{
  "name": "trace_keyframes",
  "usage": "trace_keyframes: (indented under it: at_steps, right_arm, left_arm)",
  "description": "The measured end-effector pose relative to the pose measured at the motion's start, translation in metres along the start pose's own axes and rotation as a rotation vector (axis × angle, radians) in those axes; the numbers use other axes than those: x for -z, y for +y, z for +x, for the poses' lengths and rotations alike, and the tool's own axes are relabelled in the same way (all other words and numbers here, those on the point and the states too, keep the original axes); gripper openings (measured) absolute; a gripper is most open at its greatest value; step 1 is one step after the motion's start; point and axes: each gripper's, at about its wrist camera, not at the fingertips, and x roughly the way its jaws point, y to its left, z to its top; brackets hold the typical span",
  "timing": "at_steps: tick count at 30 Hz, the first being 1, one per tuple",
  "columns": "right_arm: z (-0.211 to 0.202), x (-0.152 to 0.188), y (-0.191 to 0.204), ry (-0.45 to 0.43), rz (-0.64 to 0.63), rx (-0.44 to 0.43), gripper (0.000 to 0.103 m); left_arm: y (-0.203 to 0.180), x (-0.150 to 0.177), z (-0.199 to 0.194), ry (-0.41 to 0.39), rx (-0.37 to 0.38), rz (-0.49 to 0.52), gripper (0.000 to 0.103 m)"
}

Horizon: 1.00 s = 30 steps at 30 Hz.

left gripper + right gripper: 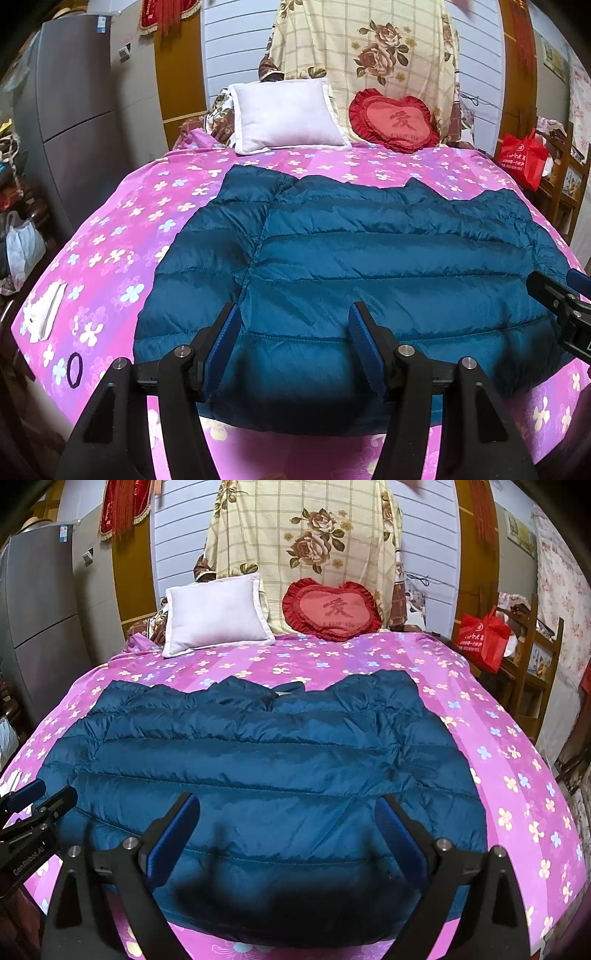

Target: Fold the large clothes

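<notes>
My left claw [291,325] and right claw [288,816] both hang spread wide, holding nothing. The blue jacket [369,258] lies sideways just ahead of both.

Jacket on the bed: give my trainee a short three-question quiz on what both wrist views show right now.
1. True or false: the left gripper is shut on the jacket.
2. Which pillow colour stands left of the red heart cushion? A) white B) green C) black
3. Fill in: the small dark ring on the sheet near the left gripper is a hair ____.

Key:
1. False; both it and the right gripper are open above the jacket's near hem.
2. A
3. tie
</notes>
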Motion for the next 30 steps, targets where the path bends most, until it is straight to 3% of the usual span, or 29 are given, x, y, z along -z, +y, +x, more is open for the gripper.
trace_keyframes:
  at_steps: [30]
  right_arm:
    - [0.0060,0.0051,0.0037,0.011,0.002,-0.009,0.098]
  left_arm:
    - [-0.0033,-0.0017,-0.0009,-0.003,-0.001,0.003,0.042]
